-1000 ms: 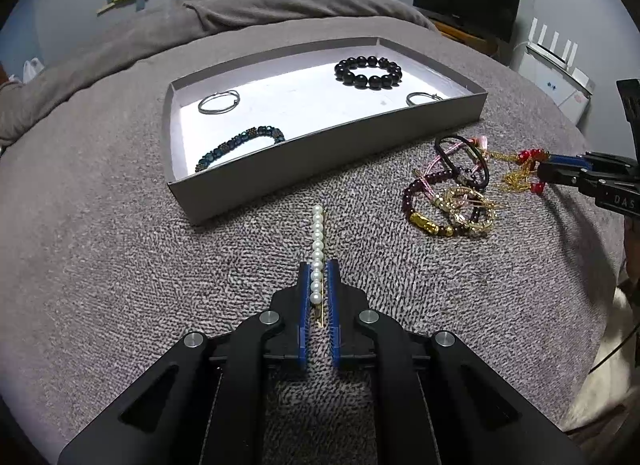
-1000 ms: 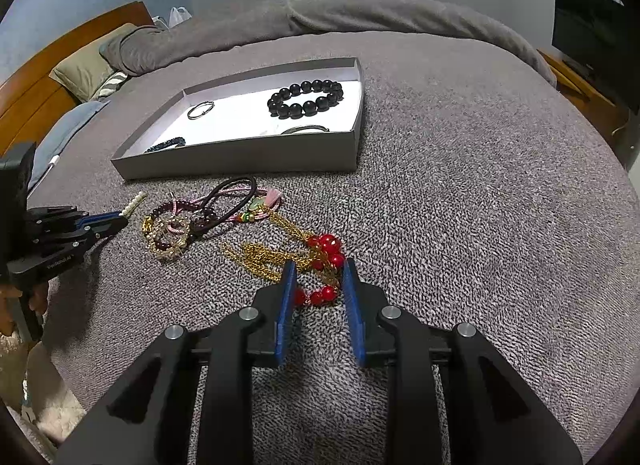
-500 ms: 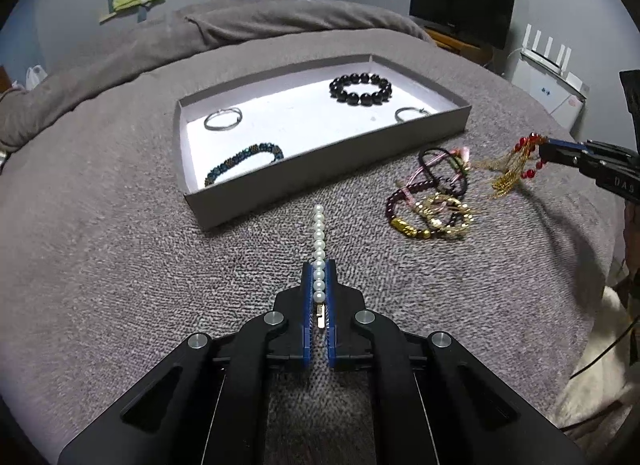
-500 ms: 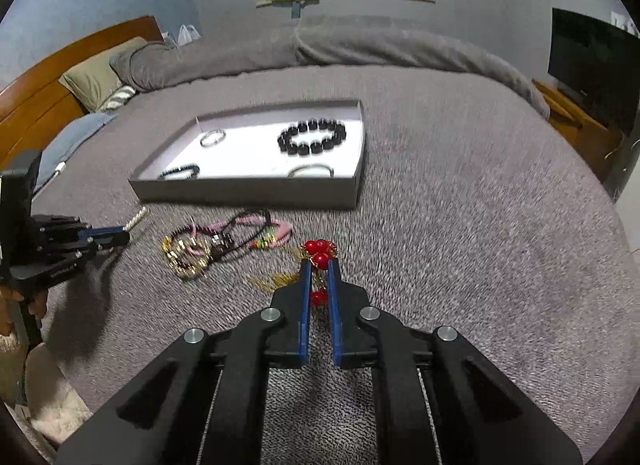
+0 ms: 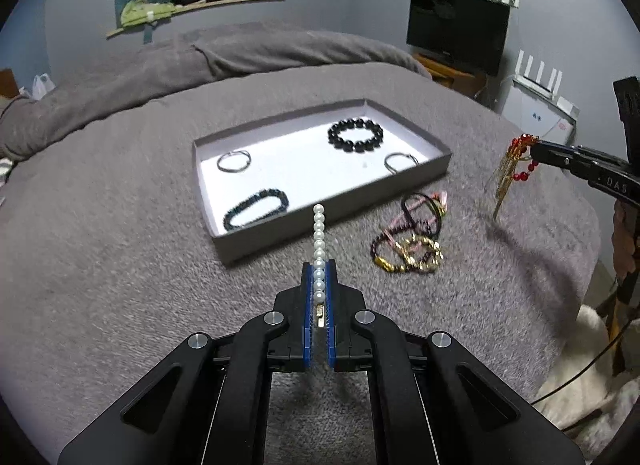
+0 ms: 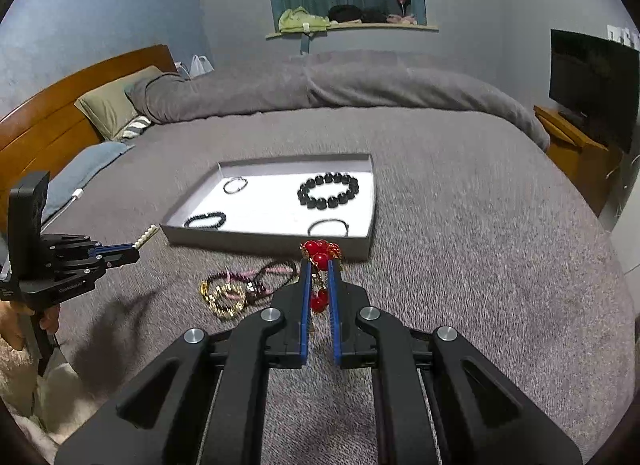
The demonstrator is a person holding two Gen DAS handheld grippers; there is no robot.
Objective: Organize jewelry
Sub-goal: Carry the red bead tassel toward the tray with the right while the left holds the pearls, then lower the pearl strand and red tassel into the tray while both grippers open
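**Both grippers hold jewelry above the grey bed**

The left gripper [image 5: 319, 277] has its blue-padded fingers [image 5: 306, 293] pressed onto a straight strand of white pearl beads [image 5: 318, 241], whose gold clasp end sits between the pads while the free end sticks out forward toward the near wall of the shallow grey cardboard tray [image 5: 332, 221]. The strand is lifted off the grey knitted bedspread [image 5: 120, 265].

The right gripper [image 6: 319, 269] pinches a gold chain with round red beads [image 6: 319, 259]; a cluster of red beads rises at the fingertips and another red bead hangs between the pads lower down. Seen from the left wrist camera, the chain's gold strands dangle from the tips, clear of the bedspread.

Inside the tray, on its white floor, lie a large black bead bracelet [image 5: 355, 134], a dark blue-black bead bracelet [image 5: 256, 209] near the front corner, a thin silver bangle [image 5: 234, 161] at the back left and another thin ring-shaped bangle [image 5: 400, 161] at the right side.

Just outside the tray's near wall, on the bedspread, rests a tangled heap of gold, maroon and pink bracelets [image 5: 412, 237], between the two grippers.
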